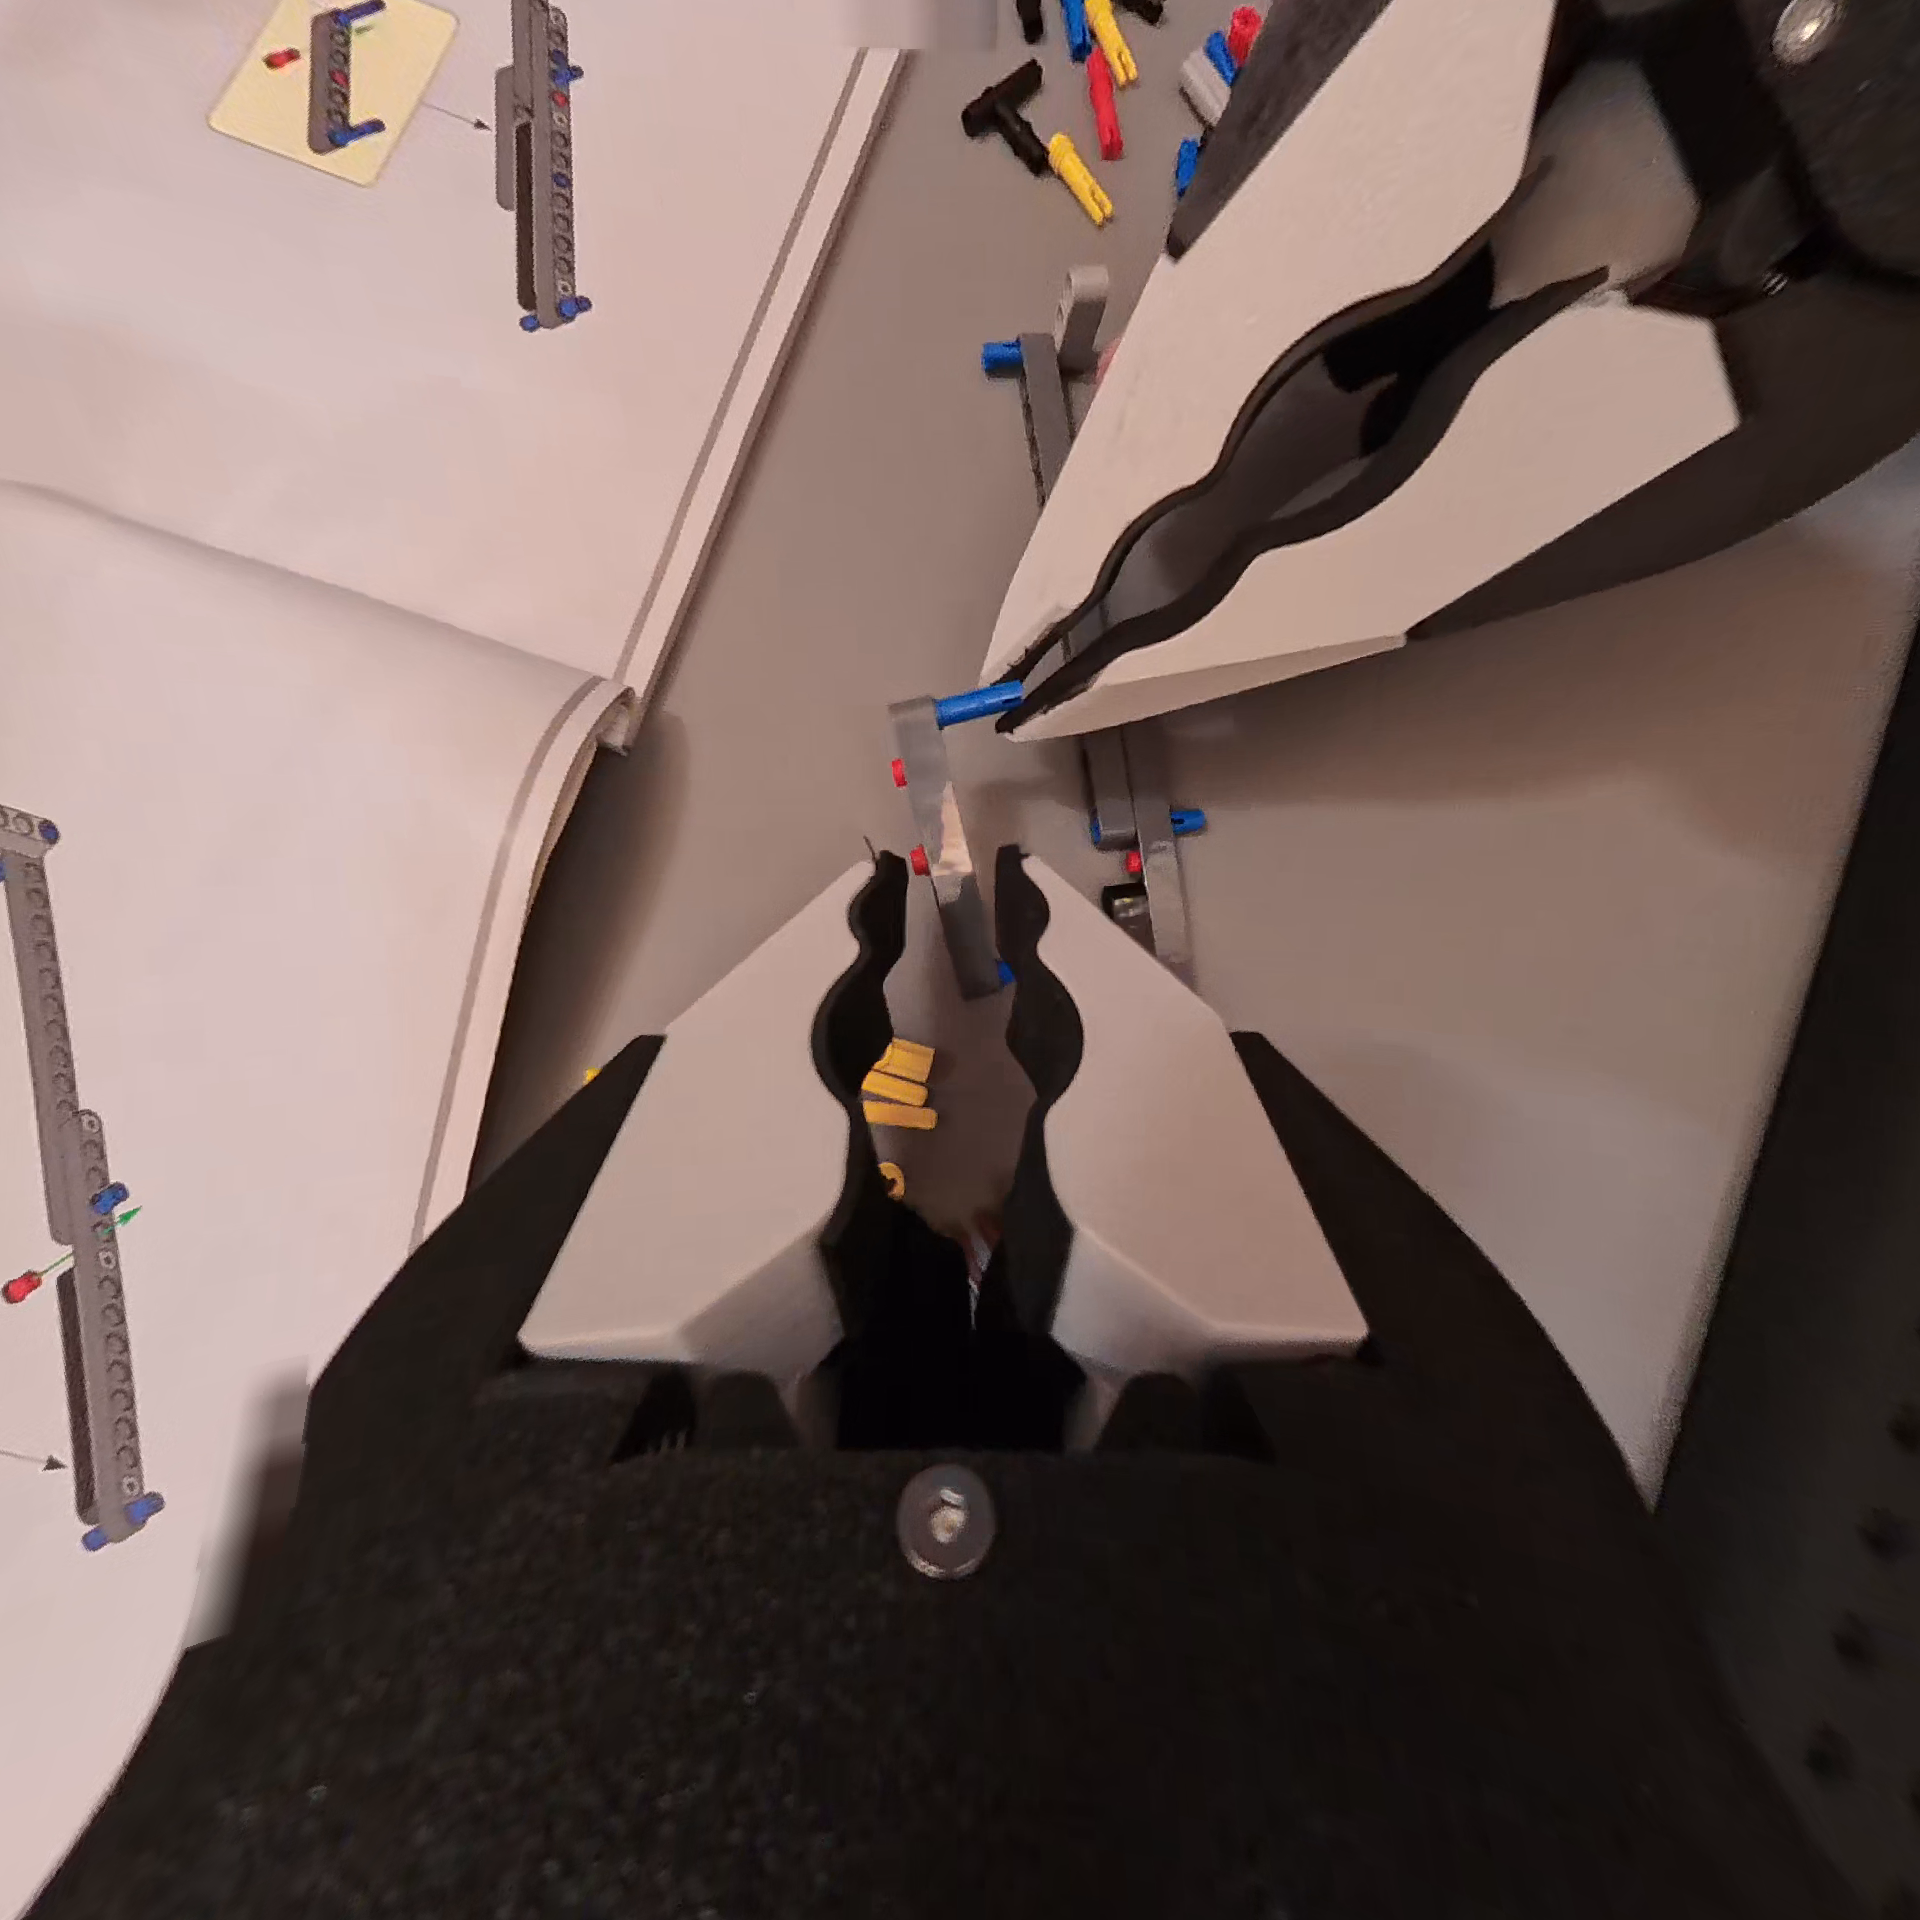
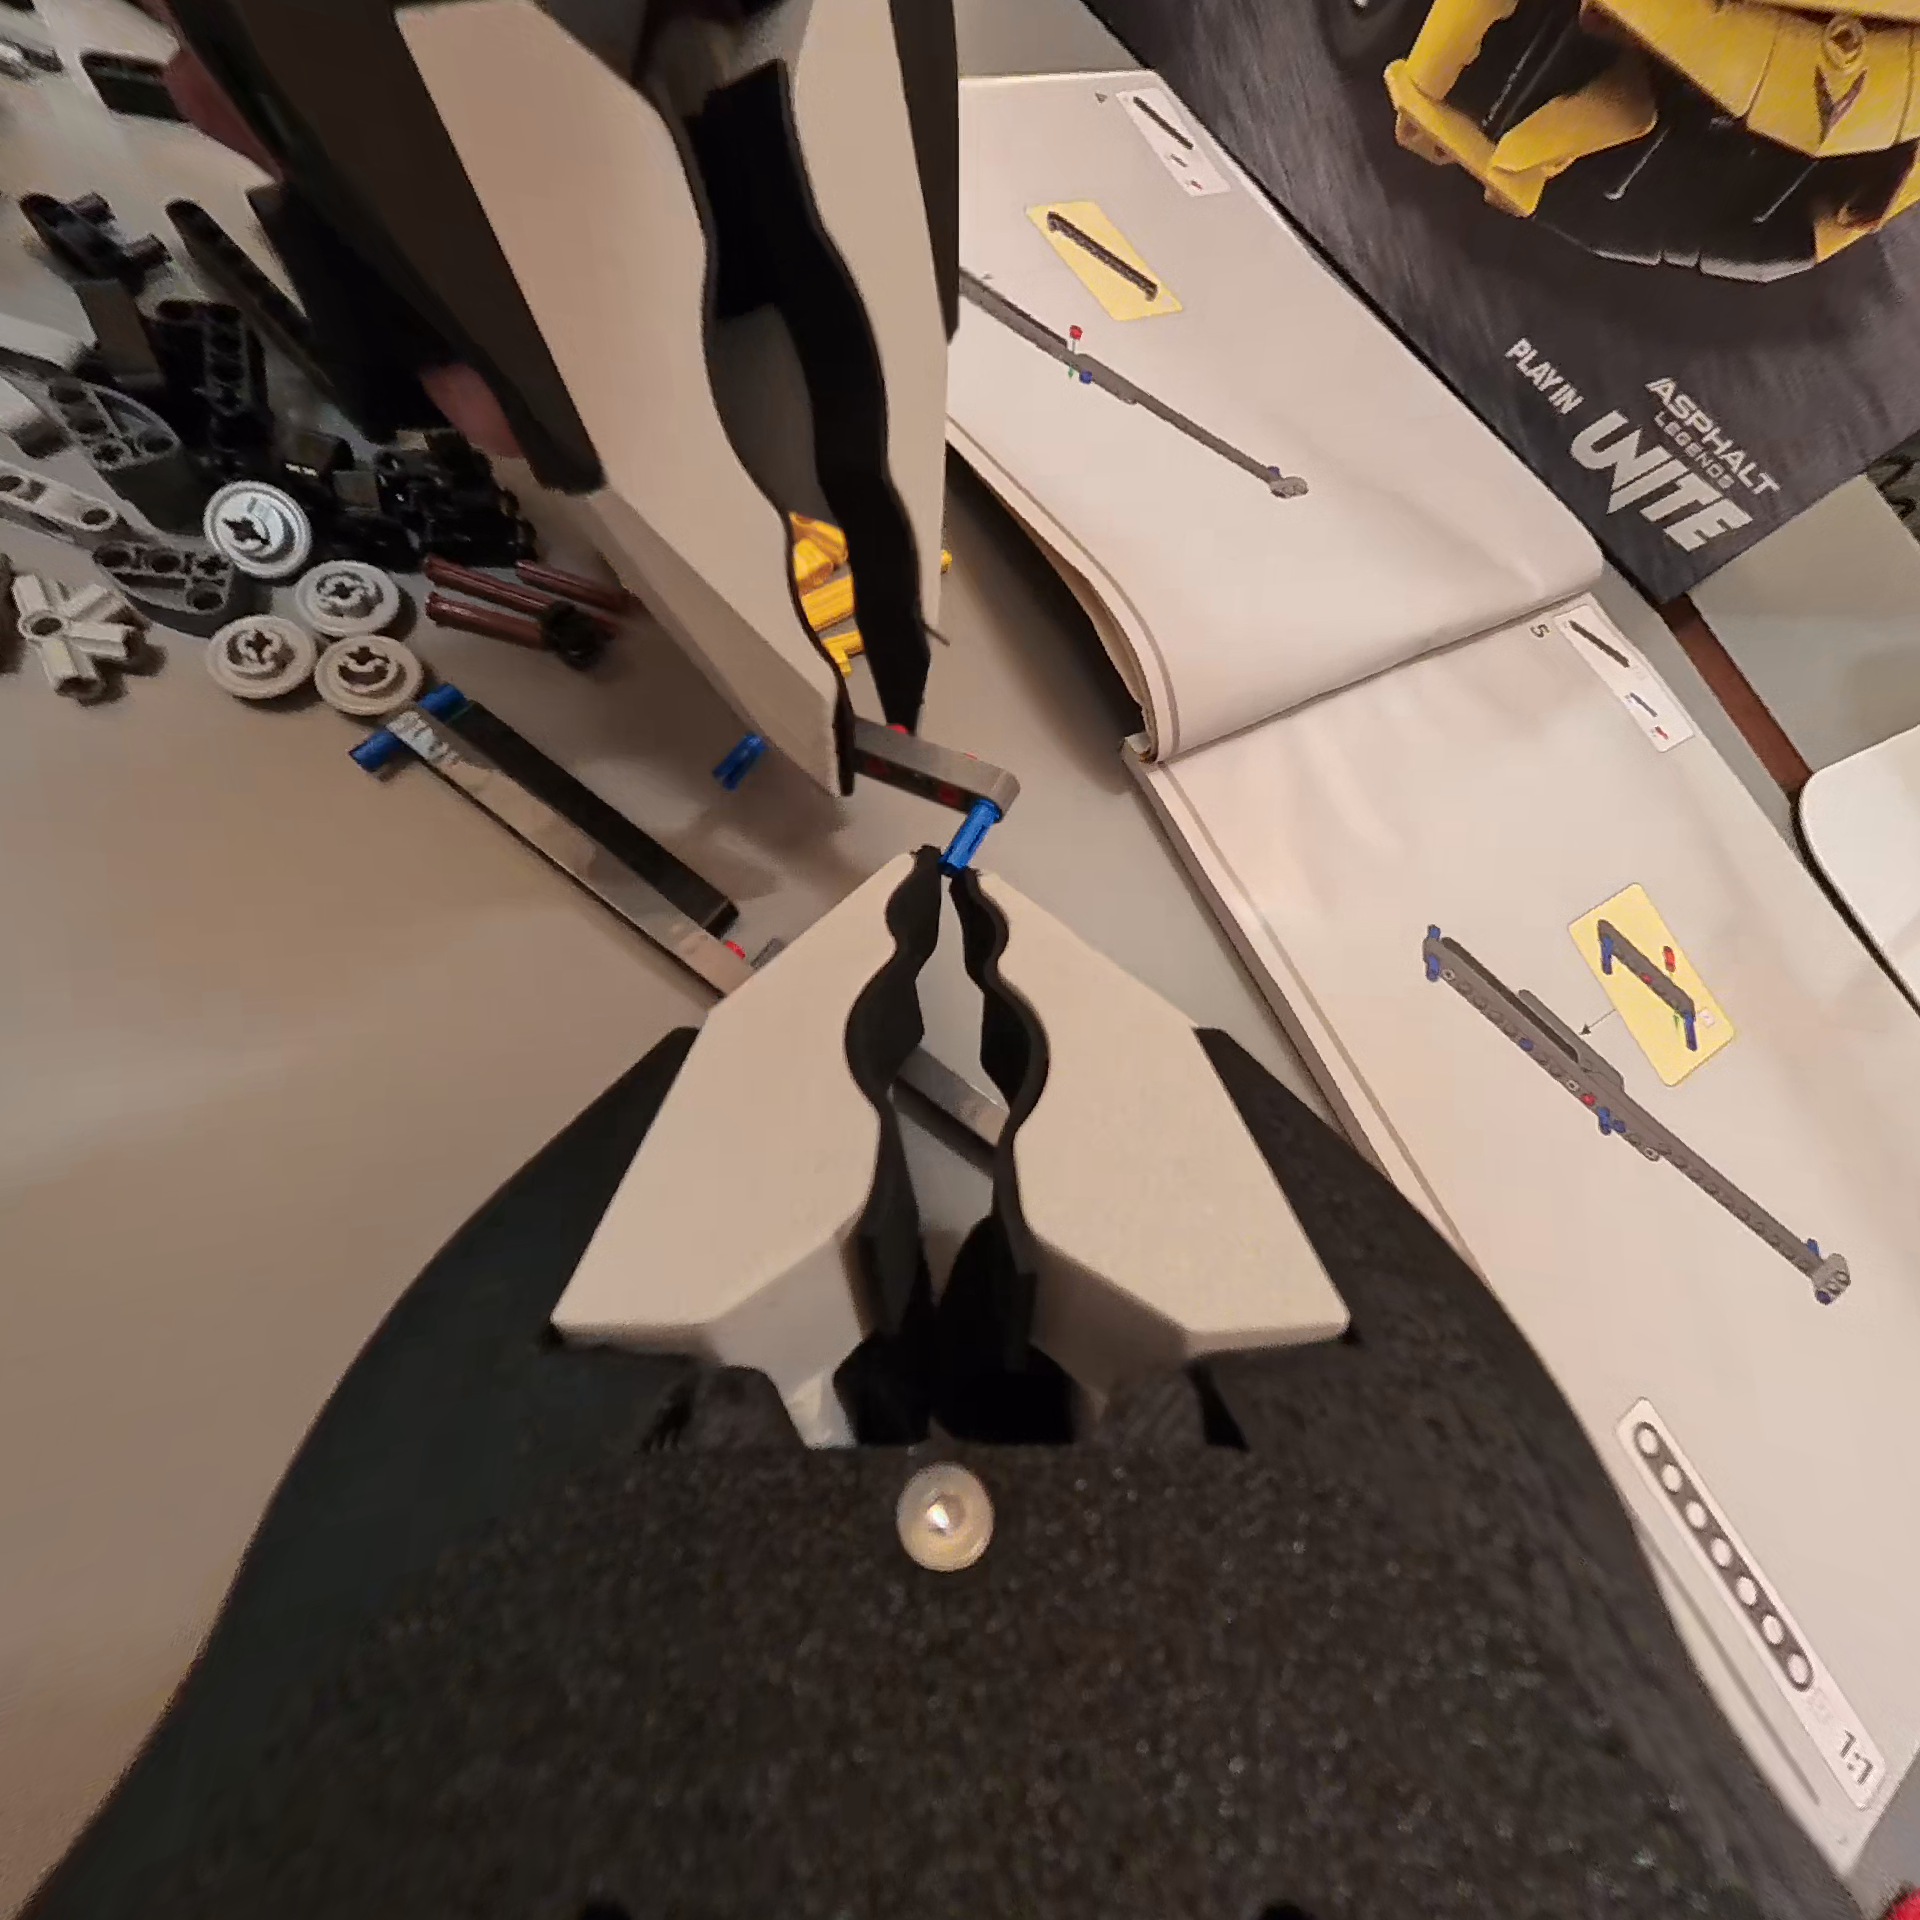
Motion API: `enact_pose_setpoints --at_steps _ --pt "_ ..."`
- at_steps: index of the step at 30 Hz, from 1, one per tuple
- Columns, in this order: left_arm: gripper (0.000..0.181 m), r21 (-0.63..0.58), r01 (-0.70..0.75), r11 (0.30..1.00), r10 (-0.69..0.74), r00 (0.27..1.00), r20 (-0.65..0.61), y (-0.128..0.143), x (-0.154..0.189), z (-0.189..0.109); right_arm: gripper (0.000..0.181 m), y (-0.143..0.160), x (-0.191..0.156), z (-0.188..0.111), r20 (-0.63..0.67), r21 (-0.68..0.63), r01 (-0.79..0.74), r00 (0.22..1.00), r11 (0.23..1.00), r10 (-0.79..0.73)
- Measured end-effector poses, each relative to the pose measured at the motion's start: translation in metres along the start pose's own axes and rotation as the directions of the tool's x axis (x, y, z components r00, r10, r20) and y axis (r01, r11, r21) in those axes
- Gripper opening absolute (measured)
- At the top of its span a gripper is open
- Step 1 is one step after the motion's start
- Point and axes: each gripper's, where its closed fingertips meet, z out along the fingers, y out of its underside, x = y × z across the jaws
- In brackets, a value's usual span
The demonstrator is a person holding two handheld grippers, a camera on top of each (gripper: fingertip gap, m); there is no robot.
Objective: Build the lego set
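Note:
A short grey beam (image 1: 940, 831) with red pins in its side and a blue pin (image 1: 975, 707) in its far end is held above the table. My left gripper (image 1: 951, 868) is shut on the beam's near end. My right gripper (image 2: 945, 868) is shut on the blue pin (image 2: 968, 829), which sits in the beam's end hole (image 2: 925, 777). The right gripper (image 1: 1013, 712) comes in from the upper right in the left wrist view. The left gripper (image 2: 878, 732) comes down from the top in the right wrist view.
A long grey beam assembly (image 2: 561, 821) with blue pins lies on the table under the grippers. The open instruction booklet (image 2: 1351, 727) lies beside it, with the set's box (image 2: 1610, 208) behind. Loose pins (image 1: 1091, 104), yellow pins (image 1: 899, 1086) and grey wheels (image 2: 312, 623) are scattered around. Both grippers' tips are close together, under 4 cm apart.

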Motion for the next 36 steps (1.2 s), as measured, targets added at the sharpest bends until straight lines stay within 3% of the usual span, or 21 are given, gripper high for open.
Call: enact_pose_setpoints --at_steps 3,7,12,14,19,22,36 --pt "0.007 -0.021 -0.007 1.0 0.007 1.0 0.01 0.005 -0.002 0.002 0.003 0.002 0.002 0.0 0.001 -0.005 -0.015 1.0 1.0 0.015" --pt "0.006 -0.064 -0.014 0.998 0.014 1.0 0.007 0.015 -0.002 0.006 0.004 0.012 -0.012 0.004 0.1 -0.049 -0.072 0.992 0.996 0.076" --pt "0.007 -0.146 -0.07 0.987 0.08 0.995 0.065 0.028 -0.006 0.004 0.046 0.013 -0.022 -0.008 0.212 -0.049 -0.06 0.975 0.997 0.069" --pt "0.006 -0.143 -0.078 0.987 0.087 0.995 0.055 0.027 0.0 0.003 0.056 0.012 -0.022 -0.012 0.228 -0.036 -0.038 0.973 0.999 0.045" --pt "0.007 -0.18 -0.103 0.978 0.114 0.992 0.051 0.031 0.007 0.008 0.053 0.025 -0.028 -0.011 0.254 -0.067 0.041 0.967 0.997 -0.022" --pt "0.007 -0.191 -0.084 0.978 0.098 0.993 0.067 0.031 0.007 0.008 0.041 0.034 -0.026 -0.008 0.238 -0.1 0.086 0.969 0.991 -0.06" --pt "0.008 -0.227 -0.071 0.971 0.093 0.992 0.085 0.032 0.014 0.008 0.026 0.03 -0.028 -0.004 0.208 -0.084 0.119 0.973 0.989 -0.1"
